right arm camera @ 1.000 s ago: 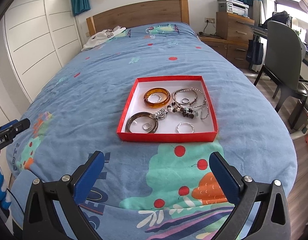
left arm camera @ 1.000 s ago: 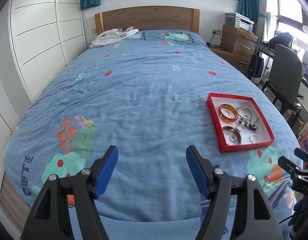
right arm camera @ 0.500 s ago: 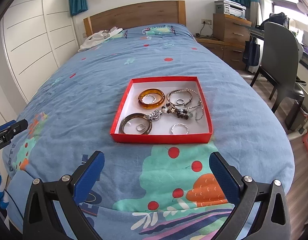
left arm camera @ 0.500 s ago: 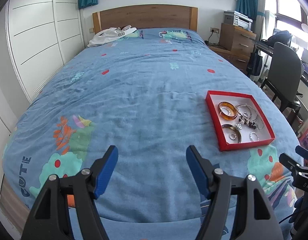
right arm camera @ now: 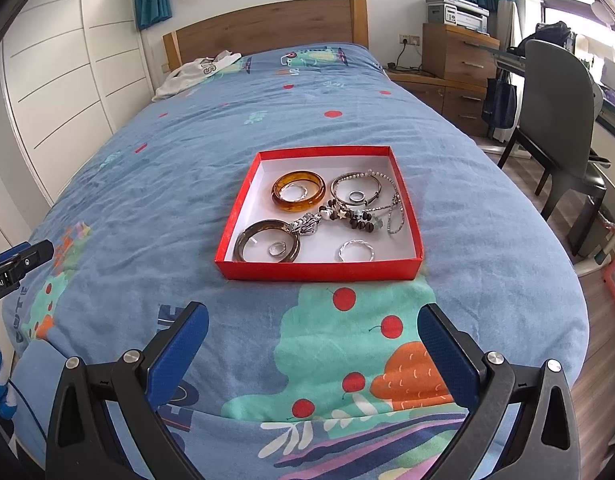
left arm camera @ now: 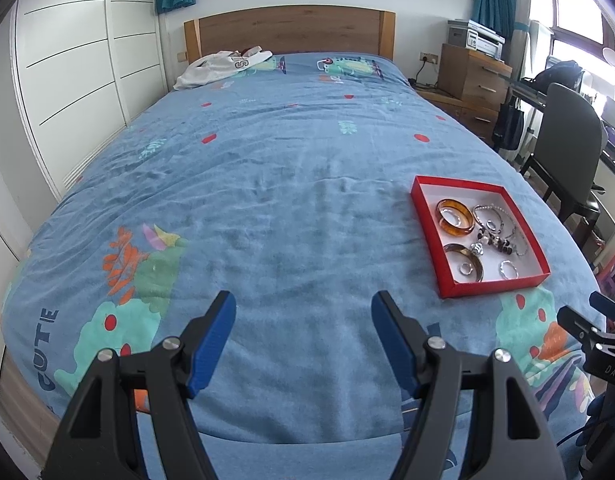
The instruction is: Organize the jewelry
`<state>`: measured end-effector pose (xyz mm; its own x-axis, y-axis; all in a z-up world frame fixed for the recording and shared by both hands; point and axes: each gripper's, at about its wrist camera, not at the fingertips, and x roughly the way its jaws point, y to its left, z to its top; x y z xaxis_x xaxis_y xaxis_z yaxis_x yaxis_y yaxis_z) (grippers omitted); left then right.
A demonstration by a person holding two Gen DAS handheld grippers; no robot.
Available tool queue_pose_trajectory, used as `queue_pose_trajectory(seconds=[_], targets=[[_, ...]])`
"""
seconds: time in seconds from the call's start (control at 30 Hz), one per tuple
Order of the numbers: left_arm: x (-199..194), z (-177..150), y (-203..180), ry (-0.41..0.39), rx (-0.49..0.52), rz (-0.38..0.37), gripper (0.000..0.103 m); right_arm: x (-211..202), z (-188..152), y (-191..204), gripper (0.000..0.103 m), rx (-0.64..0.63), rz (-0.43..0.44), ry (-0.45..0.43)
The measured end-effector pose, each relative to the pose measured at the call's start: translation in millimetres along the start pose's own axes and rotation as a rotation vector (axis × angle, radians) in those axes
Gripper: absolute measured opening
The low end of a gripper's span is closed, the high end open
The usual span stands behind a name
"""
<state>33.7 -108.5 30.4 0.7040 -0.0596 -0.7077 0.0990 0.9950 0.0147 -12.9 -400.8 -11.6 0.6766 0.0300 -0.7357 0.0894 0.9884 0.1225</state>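
A red box [right arm camera: 238, 204] with a white floor lies on the blue bedspread; it also shows at the right of the left wrist view [left arm camera: 424, 216]. In it are an amber bangle [right arm camera: 298, 191], a dark bangle [right arm camera: 266, 240], a silver bracelet [right arm camera: 356, 187], a beaded chain [right arm camera: 357, 216] and several small rings. My right gripper [right arm camera: 312, 326] is open and empty, near the bed's foot, short of the box. My left gripper [left arm camera: 303, 314] is open and empty over bare bedspread, left of the box.
The bed [left arm camera: 267, 168] has a wooden headboard [left arm camera: 287, 28] and white clothing [left arm camera: 223, 66] by it. White wardrobe doors [left arm camera: 67, 80] stand on the left. A wooden dresser [right arm camera: 455, 68] and a grey chair [right arm camera: 555, 120] stand on the right.
Both grippers have drawn back a little and risen slightly, so the box looks a bit farther off. Jaws stay open; the jewelry has not moved.
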Motion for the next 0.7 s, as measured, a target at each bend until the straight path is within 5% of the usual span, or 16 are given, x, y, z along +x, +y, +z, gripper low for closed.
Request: queue_pose_trajectory(seconds=[0.7], targets=[[3.9, -7.0, -1.5, 0.009, 0.002, -0.014, 0.069, 0.3, 0.4, 1.3, 0.102, -0.005, 0.001, -0.001]])
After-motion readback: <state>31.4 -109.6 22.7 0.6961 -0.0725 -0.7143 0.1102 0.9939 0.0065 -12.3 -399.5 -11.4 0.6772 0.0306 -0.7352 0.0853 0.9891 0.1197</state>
